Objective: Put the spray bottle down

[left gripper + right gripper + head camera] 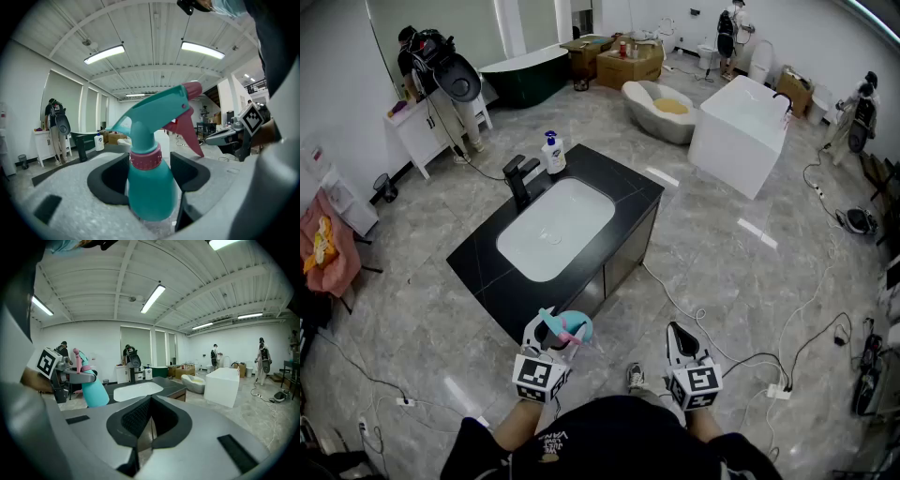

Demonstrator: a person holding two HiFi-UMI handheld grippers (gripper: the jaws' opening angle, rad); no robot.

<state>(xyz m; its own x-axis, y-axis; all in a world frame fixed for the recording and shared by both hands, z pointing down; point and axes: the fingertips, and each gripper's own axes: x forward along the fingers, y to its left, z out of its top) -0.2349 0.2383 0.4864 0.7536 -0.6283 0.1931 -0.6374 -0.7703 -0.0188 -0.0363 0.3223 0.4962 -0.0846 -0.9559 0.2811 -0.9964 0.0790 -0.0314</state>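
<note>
A teal spray bottle with a pink collar and pink trigger stands upright between the jaws of my left gripper, which is shut on its body. In the head view the spray bottle hangs in my left gripper over the floor, just short of the near corner of the black vanity. My right gripper is beside it to the right, shut and holding nothing. In the right gripper view my right gripper has its pads together, and the spray bottle shows at the left.
The vanity holds a white sink, a black faucet and a white soap dispenser. Beyond stand a white bathtub and a dark tub. Cables run over the floor at the right. People stand at the room's edges.
</note>
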